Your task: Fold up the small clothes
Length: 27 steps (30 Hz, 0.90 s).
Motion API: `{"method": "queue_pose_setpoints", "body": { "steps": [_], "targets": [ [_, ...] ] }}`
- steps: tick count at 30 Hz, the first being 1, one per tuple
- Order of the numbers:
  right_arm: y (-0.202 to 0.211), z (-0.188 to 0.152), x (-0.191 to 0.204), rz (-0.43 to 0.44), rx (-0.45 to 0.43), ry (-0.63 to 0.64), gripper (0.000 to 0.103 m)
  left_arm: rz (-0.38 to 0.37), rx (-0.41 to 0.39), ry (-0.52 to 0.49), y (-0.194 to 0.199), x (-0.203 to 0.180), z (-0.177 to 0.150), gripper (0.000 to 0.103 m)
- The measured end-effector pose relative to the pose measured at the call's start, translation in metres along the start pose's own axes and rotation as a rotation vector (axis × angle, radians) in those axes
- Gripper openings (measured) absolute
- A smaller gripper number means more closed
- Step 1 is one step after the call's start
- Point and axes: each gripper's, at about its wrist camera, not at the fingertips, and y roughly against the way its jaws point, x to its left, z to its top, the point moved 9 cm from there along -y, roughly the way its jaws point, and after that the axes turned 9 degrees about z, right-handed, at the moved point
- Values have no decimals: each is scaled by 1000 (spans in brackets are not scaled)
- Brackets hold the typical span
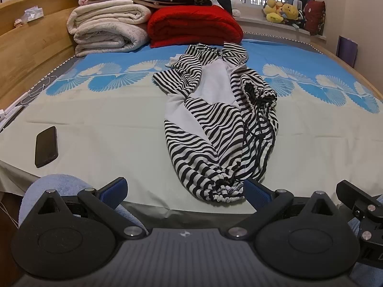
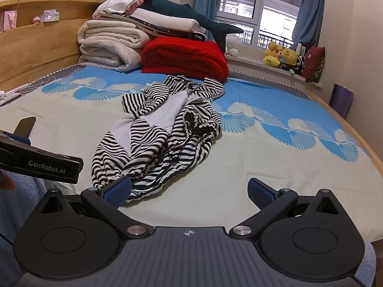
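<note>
A wooden-framed bed (image 2: 38,55) fills the room; daylight enters a window (image 2: 258,7) (blue curtains (image 2: 308,7) either side) above a cream wall (image 2: 359,47).

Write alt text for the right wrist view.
A crumpled black-and-white striped garment lies on a bed sheet, just beyond the open right claw. Folded blankets and a red quilt are stacked behind.

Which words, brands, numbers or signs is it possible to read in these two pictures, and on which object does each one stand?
"GenRobot.AI": white letters on the side of the black left gripper, seen in the right wrist view.
No other text is readable. The black flat phone on the pale bed sheet shows a dark screen, and the black-and-white striped garment carries no lettering. The small items on the wooden headboard shelf are too blurred to read.
</note>
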Motion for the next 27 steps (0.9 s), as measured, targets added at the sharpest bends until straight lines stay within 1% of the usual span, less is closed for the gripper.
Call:
{"method": "queue_pose_setpoints", "body": {
  "steps": [27],
  "targets": [
    [0, 3, 3, 1, 2, 8, 102, -3, -3, -2, 1, 0, 2, 103]
  ]
}}
